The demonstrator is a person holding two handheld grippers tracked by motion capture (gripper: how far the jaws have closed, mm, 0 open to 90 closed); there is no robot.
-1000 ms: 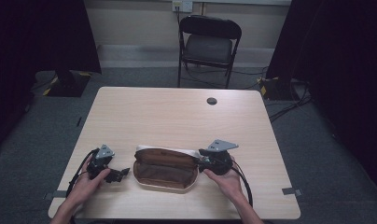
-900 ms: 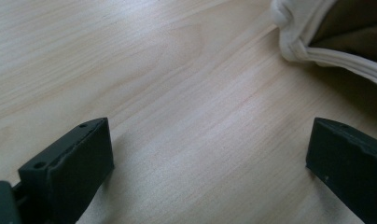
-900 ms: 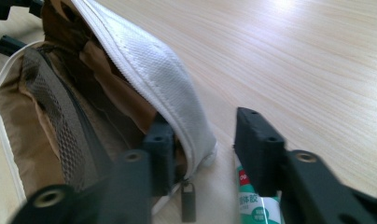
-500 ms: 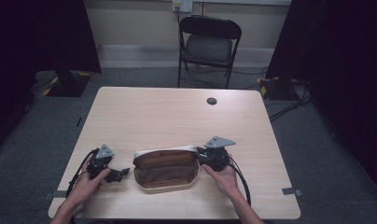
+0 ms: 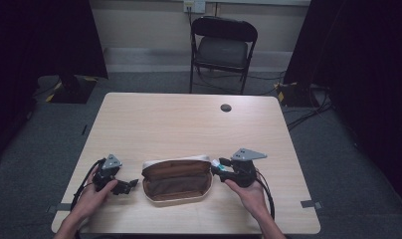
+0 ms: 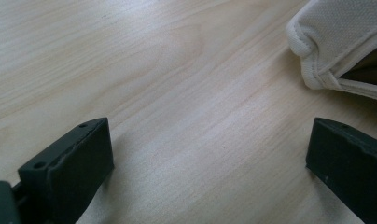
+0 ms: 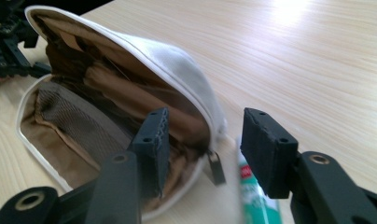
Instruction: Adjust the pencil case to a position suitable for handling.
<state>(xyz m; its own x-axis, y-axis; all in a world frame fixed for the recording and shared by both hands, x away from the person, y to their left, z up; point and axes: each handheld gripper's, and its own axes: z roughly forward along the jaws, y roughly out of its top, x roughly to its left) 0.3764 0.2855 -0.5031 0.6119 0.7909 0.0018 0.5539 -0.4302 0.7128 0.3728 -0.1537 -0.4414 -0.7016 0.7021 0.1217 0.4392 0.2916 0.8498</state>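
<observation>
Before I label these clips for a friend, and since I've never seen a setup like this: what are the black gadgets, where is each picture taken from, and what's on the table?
A person sits at a wooden table, holding a hand-held two-jaw gripper in each hand. The high view looks down from above. The other two pictures come from cameras riding on the grippers. The left gripper is open over bare wood beside an open white pouch with brown lining. The right gripper is open at the pouch's zipper end, where a small green and white item lies, too blurred to identify. Neither gripper holds anything. A folding chair stands beyond.
</observation>
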